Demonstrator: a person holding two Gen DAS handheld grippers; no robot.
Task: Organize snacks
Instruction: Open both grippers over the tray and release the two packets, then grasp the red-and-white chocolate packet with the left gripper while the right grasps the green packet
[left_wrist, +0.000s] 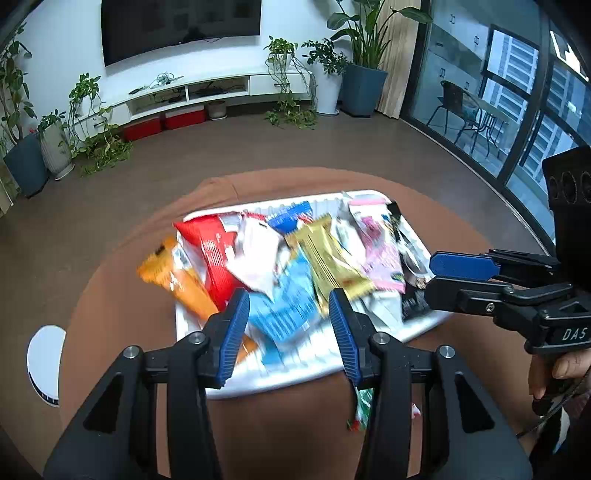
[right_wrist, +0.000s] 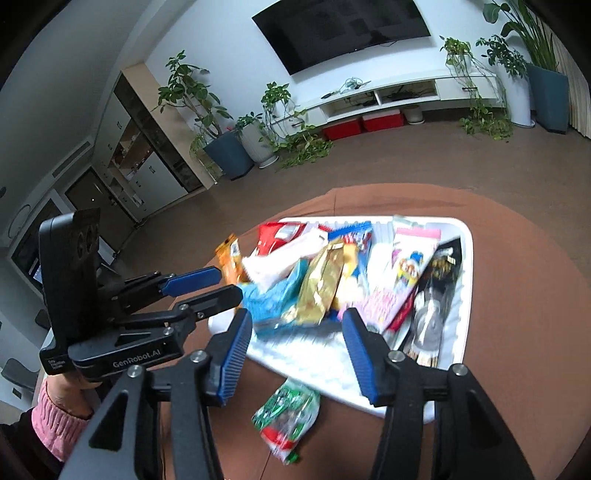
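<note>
The job looked nearly finished. The white tray served as the landmark, and almost every snack already lay in it. Running left to right across it were an orange packet overhanging the tray's left rim, a red packet, a white packet, a light blue packet, a gold bar, a pink packet and a black packet against the tray's right wall. They overlapped loosely rather than in tidy rows, so some straightening may have remained. One green-and-red packet lay outside, on the cloth just in front of the tray's near edge; it appeared to be the last piece left to bring in.

The left gripper hung over the tray's near-left part, jaws spread wide and holding nothing. The right gripper hung over the tray's near edge, above the stray packet, likewise wide apart and empty.

The tray sat on a round table covered with a brown cloth. Beyond the tray were a brown floor, potted plants, a low white TV stand beneath a wall-mounted television, and, far right of the tray, dark-framed windows.
</note>
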